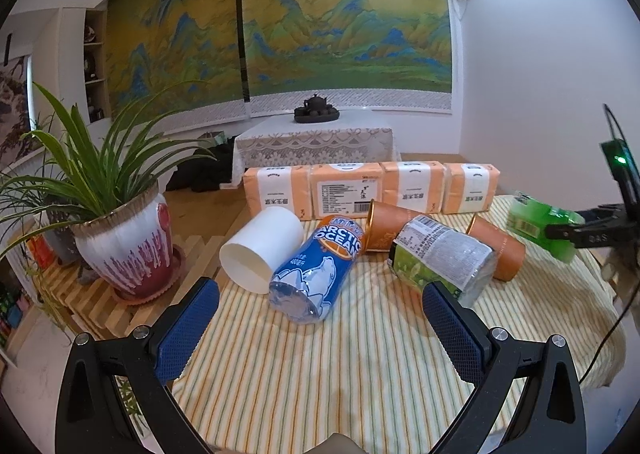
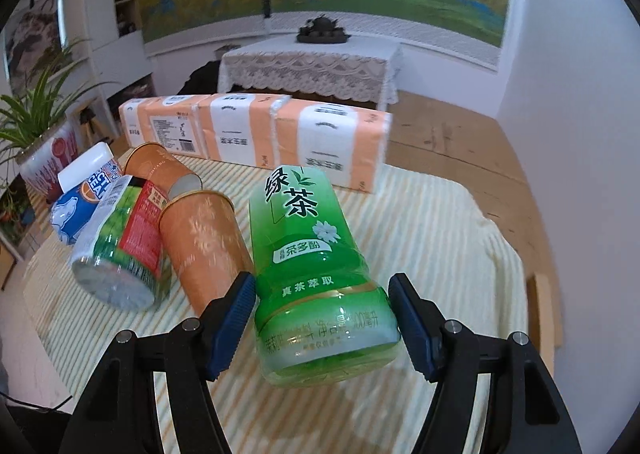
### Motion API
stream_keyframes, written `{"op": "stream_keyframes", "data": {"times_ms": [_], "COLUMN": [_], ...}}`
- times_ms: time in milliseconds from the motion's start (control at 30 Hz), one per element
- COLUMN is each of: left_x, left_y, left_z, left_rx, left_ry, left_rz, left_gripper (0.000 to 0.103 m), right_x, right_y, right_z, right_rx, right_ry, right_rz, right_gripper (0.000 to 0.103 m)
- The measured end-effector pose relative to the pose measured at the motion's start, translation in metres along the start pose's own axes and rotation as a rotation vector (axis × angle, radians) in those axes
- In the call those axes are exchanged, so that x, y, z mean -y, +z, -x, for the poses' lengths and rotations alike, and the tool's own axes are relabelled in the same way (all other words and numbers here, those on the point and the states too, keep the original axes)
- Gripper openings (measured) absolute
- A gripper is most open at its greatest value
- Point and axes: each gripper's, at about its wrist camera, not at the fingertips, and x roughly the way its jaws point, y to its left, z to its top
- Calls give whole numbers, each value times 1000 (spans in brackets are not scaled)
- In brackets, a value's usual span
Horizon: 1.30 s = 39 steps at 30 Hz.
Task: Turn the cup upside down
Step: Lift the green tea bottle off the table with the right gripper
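Observation:
Several cups lie on their sides on the striped cloth (image 1: 360, 366): a white paper cup (image 1: 260, 250), a blue Arctic Ocean cup (image 1: 316, 270), a green-labelled clear cup (image 1: 440, 258) and two orange cups (image 1: 388, 226) (image 1: 500, 250). My left gripper (image 1: 320, 290) is open low over the cloth, and the blue cup's base sits just ahead of its tips. My right gripper (image 2: 322, 286) is shut on a green tea cup (image 2: 312, 254), tilted with its base toward the camera. In the left wrist view this green cup (image 1: 536, 220) hangs above the cloth's right side.
Four orange tissue packs (image 1: 368, 190) line the cloth's far edge. A potted plant (image 1: 128, 250) stands on a slatted wooden stand at the left. A low table with a tea set (image 1: 316, 112) is behind. A black cable (image 1: 608, 334) hangs at the right edge.

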Motion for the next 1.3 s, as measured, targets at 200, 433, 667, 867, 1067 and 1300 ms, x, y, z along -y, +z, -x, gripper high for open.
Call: {"op": "stream_keyframes", "data": {"times_ms": [200,433,667,867,1067,1300], "left_x": [3,3,-13,-31,-41,-42], "left_y": [-7,-15,-23,-30,-34,-36], "left_z": [11,25,31,28,19,9], "left_rx": [4,10,4,-22,-42,-62], "left_ry": [-14,-10,20,60,85,89], "left_rz": [-14,-26,-20,-15,-11,-9], "left_gripper": [103,103,103,103,103,103], "right_x": [-5,-48,-117,-165,-196,-203], "right_y": [-40,-69,-78,-74,-70,-66], "right_z": [44,72,79,62,42,27], "right_rx": [44,58,72,64,45,29], "right_ry": [10,108,206,260,253,254], "right_rz": [-50,-6,108,168,210,228], "right_gripper": [65,65,65,65,65,65]}}
